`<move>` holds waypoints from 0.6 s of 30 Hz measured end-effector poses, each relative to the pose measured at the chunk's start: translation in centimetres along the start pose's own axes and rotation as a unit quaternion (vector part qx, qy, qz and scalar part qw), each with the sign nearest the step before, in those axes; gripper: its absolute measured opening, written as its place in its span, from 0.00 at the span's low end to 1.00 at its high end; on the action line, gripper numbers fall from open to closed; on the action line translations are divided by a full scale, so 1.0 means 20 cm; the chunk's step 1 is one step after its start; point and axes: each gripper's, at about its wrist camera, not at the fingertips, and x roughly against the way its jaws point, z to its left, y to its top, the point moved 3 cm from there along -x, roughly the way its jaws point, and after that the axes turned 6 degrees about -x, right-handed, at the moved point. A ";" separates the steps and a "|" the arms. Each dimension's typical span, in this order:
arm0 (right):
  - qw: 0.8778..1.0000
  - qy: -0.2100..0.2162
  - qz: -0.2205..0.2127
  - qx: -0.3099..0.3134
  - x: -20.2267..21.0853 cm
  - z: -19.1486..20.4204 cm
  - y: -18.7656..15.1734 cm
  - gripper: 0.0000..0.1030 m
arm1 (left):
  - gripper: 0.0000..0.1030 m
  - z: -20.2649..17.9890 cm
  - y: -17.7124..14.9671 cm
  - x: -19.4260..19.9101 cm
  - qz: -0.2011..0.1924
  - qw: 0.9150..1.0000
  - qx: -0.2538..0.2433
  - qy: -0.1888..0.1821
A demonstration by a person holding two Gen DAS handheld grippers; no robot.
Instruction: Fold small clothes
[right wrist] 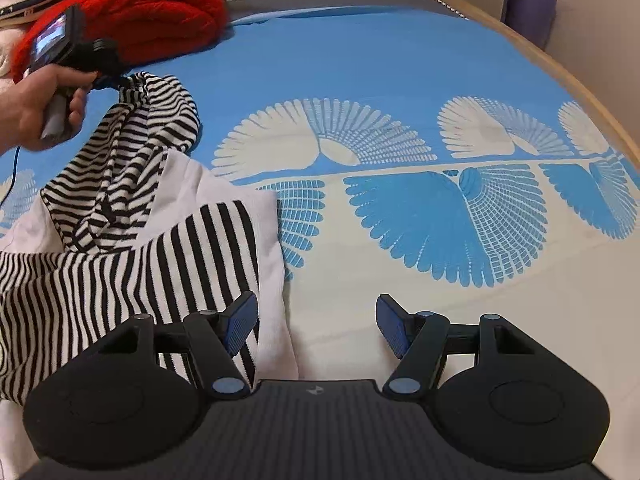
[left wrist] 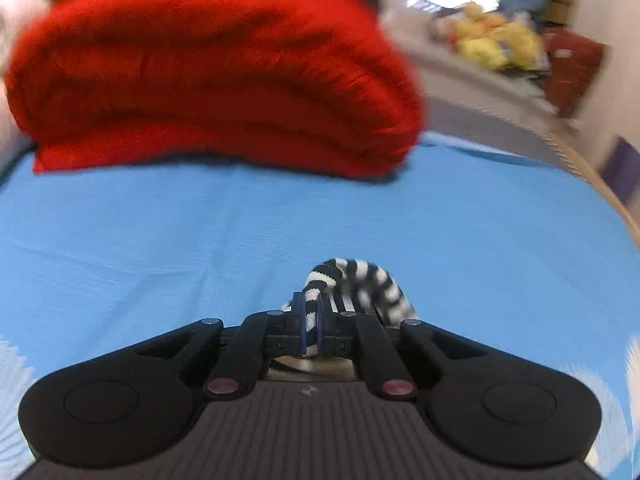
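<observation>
A black-and-white striped garment (right wrist: 120, 216) with white parts lies crumpled on the blue patterned bedspread (right wrist: 400, 80), at the left of the right wrist view. My left gripper (left wrist: 309, 300) is shut on a bunched edge of this striped garment (left wrist: 360, 280) and holds it just above the spread. In the right wrist view a hand holds that left gripper (right wrist: 120, 82) at the garment's far corner, with the fabric pulled up toward it. My right gripper (right wrist: 316, 316) stands open over the cream part of the spread, its left finger (right wrist: 240, 320) beside the garment's near edge, with nothing between the pads.
A folded red blanket (left wrist: 208, 72) lies at the far side of the bed (right wrist: 132, 12). Yellow soft toys (left wrist: 496, 36) sit on a ledge beyond. The bed's wooden rim (right wrist: 560, 76) curves along the right, near the wall.
</observation>
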 end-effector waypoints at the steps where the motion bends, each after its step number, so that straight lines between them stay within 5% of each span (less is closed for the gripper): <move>1: 1.000 0.003 -0.003 -0.002 0.02 0.00 0.01 0.65 | 0.04 -0.02 -0.06 0.15 -0.018 1.000 -0.014 -0.013; 5: 1.000 0.012 -0.024 -0.010 0.12 -0.03 0.04 0.65 | 0.04 -0.09 -0.46 0.93 -0.087 0.990 -0.099 -0.058; 7: 0.999 0.015 -0.032 -0.016 0.16 -0.04 0.05 0.65 | 0.04 -0.11 -0.73 1.30 -0.084 0.985 -0.129 -0.074; 12: 0.997 0.036 -0.051 -0.040 0.28 -0.04 0.02 0.64 | 0.07 -0.06 -1.42 1.87 0.060 0.983 -0.143 -0.099; 14: 0.996 0.047 -0.060 -0.048 0.33 -0.03 0.00 0.63 | 0.09 -0.01 -1.52 2.01 0.087 0.982 -0.126 -0.108; 18: 0.992 0.076 -0.069 -0.073 0.39 -0.01 -0.05 0.55 | 0.24 0.17 -1.34 2.13 0.013 0.996 -0.053 -0.065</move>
